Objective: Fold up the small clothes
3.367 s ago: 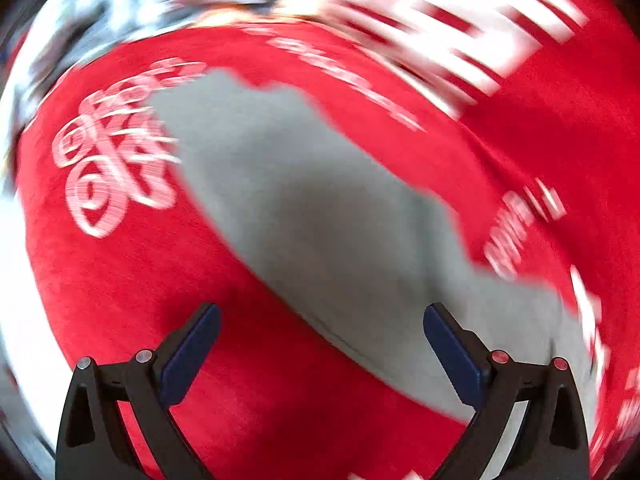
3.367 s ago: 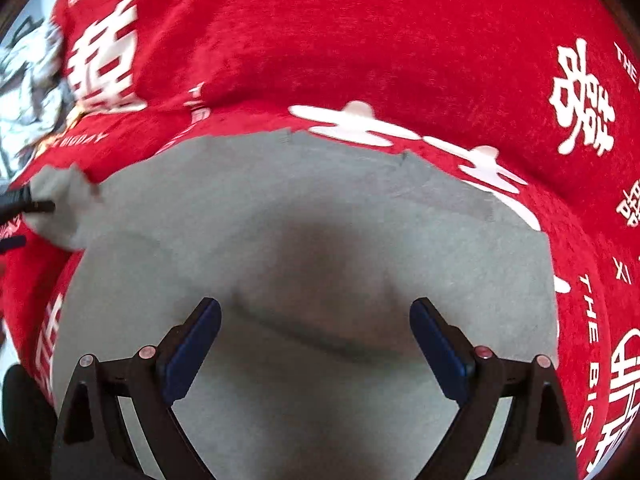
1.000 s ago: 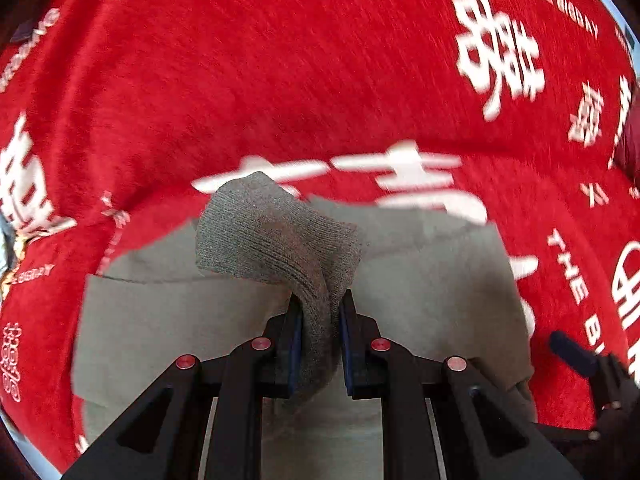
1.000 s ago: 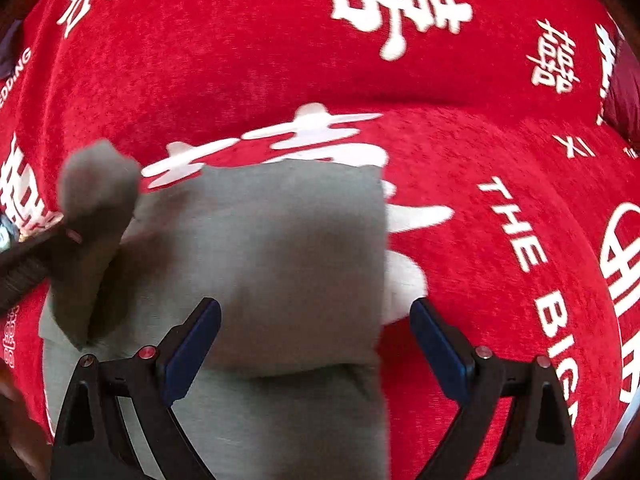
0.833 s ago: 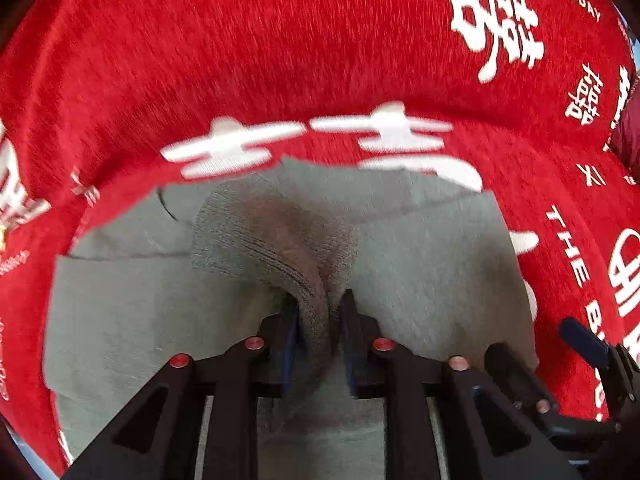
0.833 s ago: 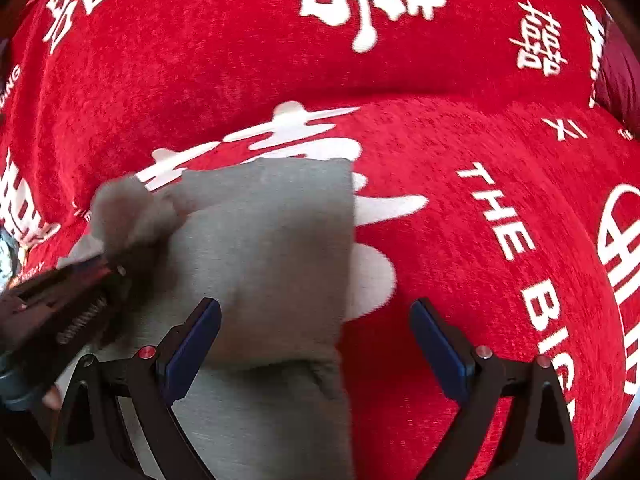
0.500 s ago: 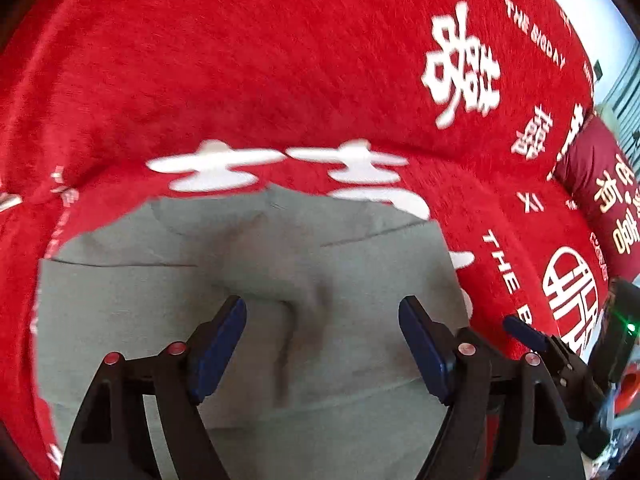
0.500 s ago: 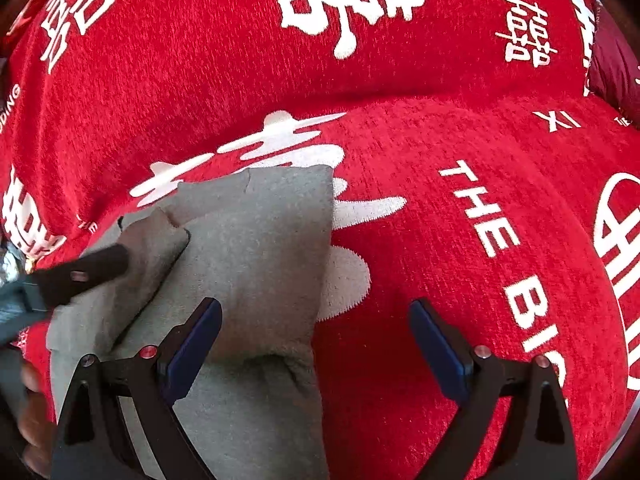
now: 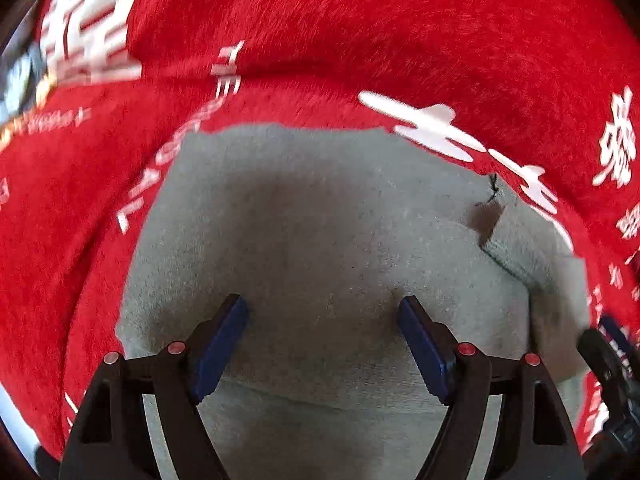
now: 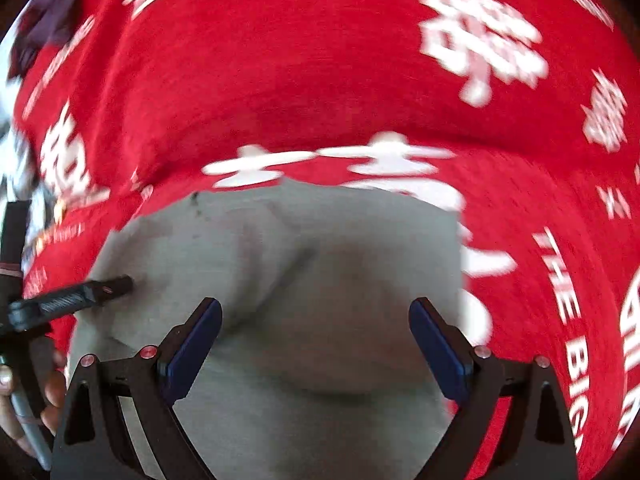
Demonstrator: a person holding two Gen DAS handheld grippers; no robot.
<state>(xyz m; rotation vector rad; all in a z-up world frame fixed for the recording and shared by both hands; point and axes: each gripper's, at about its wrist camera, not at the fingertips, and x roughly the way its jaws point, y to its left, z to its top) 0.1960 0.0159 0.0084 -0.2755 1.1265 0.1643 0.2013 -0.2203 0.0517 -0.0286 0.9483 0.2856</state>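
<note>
Garment (image 9: 320, 240), grey, lies flat on the red cover (image 9: 360, 40), perhaps already folded once; left gripper (image 9: 324, 336) and right gripper (image 10: 316, 332) hover over it, fingers wide, ready for another fold.

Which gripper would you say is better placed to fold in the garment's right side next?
Probably the right gripper: it is open over the grey garment near its right edge. The left gripper, also open, sits further left.

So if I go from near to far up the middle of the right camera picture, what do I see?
Right gripper → grey garment → white characters → plain red fabric
</note>
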